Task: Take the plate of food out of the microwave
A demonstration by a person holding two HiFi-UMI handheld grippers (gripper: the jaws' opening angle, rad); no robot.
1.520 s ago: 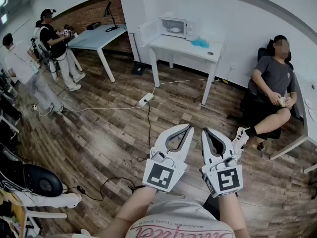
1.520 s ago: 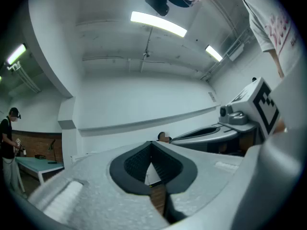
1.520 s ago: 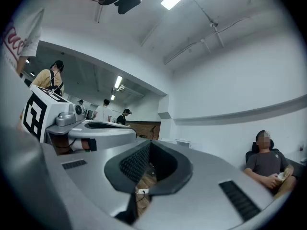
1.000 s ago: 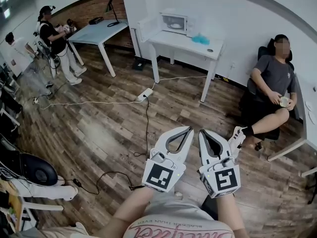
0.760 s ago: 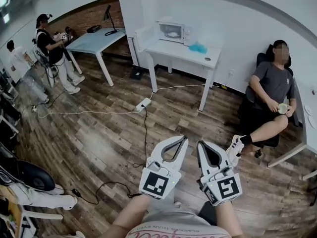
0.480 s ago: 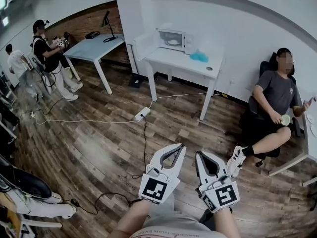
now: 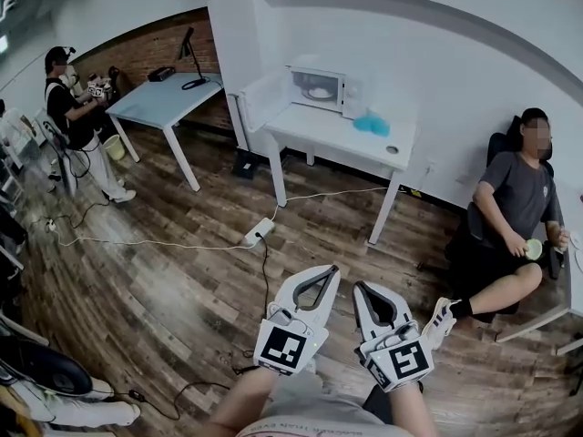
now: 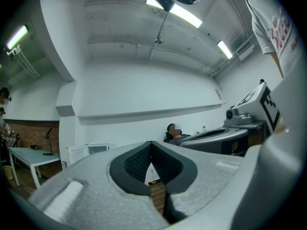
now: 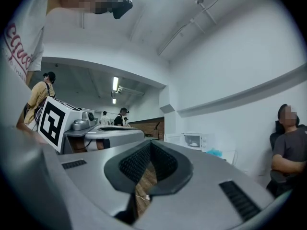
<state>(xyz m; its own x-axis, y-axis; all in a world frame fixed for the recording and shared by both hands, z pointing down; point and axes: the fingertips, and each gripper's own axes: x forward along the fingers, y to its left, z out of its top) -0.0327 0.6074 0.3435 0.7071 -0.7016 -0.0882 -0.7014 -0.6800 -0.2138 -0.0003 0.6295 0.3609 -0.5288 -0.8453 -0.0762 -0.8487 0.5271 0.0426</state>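
Plate of food [image 7: 319, 92] sits inside the open microwave [image 7: 352, 95] on the far white tabletop [image 7: 342, 137], well apart from both grippers. It is probably rigid and breakable with a smooth rim, and the food may slide, so take it by the near rim and keep it level. Left gripper [image 7: 332, 270] and right gripper [image 7: 359, 287]: fingers closed together, holding nothing. Microwave door [image 7: 258, 100] hangs open to the left. A teal thing [image 7: 372, 124] lies beside the microwave. A cable [image 7: 182, 243] and power strip [image 7: 259, 233] lie across the floor in between. Seated person [image 7: 515, 198] is off to the right.

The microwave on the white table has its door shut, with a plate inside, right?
No. The door of the microwave stands open, swung out to the left, as the head view shows. The microwave does sit on the white table with a plate inside.
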